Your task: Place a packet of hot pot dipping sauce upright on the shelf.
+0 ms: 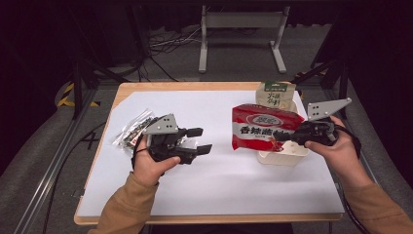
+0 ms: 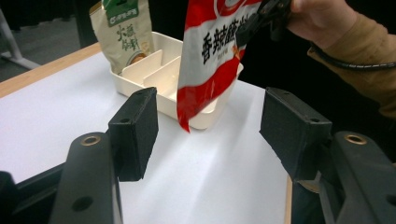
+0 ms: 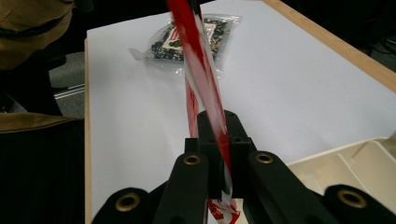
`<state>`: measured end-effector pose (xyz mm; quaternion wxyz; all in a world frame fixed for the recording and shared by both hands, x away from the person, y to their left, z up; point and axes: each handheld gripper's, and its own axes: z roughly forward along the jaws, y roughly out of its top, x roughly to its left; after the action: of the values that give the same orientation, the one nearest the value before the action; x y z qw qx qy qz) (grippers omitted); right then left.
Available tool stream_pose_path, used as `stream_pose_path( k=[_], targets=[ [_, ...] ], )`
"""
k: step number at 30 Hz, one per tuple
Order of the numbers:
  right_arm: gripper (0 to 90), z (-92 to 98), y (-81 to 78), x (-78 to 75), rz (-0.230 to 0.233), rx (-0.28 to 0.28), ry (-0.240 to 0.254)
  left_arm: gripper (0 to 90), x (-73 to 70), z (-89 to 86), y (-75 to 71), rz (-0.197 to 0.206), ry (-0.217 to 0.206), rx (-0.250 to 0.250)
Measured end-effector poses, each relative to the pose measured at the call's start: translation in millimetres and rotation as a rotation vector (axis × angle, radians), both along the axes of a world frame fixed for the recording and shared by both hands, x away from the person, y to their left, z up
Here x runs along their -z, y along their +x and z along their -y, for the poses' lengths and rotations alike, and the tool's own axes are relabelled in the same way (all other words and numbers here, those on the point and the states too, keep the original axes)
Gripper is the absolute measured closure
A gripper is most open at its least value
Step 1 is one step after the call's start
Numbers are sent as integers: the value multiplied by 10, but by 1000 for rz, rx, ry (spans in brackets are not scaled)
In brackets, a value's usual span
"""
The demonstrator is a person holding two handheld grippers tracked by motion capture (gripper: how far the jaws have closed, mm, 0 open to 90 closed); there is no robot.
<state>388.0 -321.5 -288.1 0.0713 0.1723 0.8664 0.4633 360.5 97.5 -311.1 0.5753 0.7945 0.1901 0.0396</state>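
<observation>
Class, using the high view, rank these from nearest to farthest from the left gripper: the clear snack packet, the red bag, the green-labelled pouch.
Measured from the left gripper:
1. Clear snack packet, just to its left.
2. Red bag, to its right, held over the tray.
3. Green-labelled pouch, standing at the tray's far end.

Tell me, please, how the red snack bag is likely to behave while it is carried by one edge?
Pinched at one edge by the right gripper, the red snack bag hangs over the cream tray, so it is probably light. Its glossy film looks floppy and may swing or slip.
</observation>
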Motion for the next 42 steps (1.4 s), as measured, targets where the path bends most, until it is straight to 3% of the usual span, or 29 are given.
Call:
stream_pose_path(
  k=[13, 19, 42],
  targets=[
    [882, 161, 201, -102, 26, 52, -9, 349, 86, -91, 76, -25, 32, -49],
    [881, 249, 289, -161, 54, 71, -22, 346, 123, -123, 87, -35, 32, -64],
    [881, 577, 740, -212, 67, 141, -31, 332, 196, -398, 67, -51, 32, -159]
  ],
)
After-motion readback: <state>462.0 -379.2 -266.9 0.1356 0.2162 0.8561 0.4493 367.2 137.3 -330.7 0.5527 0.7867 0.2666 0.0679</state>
